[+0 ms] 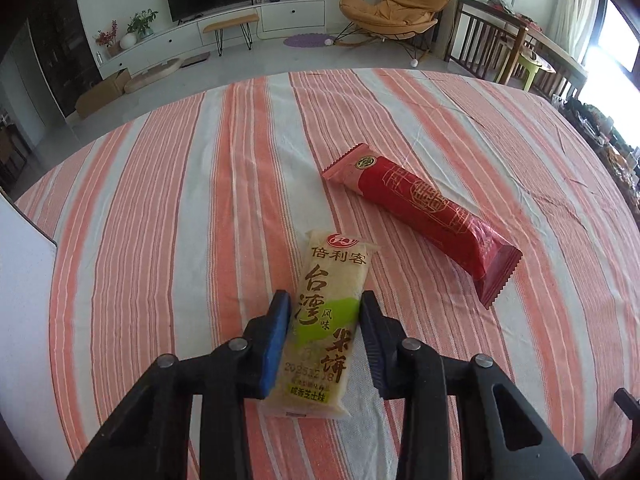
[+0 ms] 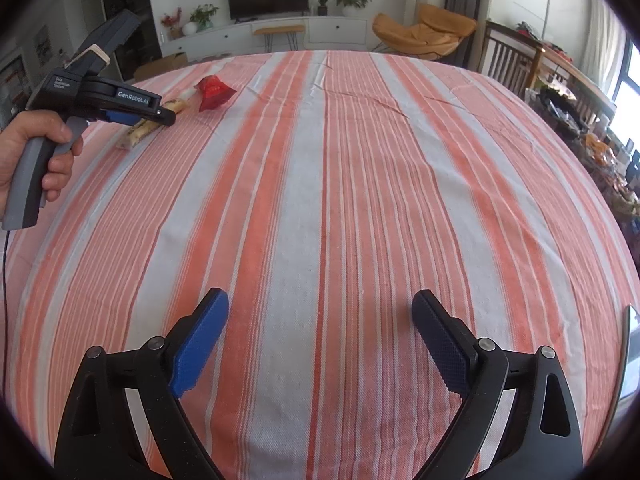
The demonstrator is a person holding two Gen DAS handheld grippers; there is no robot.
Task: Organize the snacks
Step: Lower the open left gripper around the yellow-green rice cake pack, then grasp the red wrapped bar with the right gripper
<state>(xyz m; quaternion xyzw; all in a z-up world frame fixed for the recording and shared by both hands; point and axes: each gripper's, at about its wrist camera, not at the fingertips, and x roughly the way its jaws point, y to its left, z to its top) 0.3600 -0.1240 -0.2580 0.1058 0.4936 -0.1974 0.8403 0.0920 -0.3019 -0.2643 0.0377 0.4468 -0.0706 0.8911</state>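
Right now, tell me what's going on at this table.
A person is sorting snacks with two handheld grippers. The left gripper is shut on a pale rice cracker packet lying on the striped tablecloth. A red snack packet lies beside it, untouched. The right gripper hangs open over bare cloth, holding nothing.

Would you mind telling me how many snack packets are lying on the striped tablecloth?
2. The pale rice cracker packet sits between the left claw's fingers; the red packet lies just beyond it to the right. None seem hidden.
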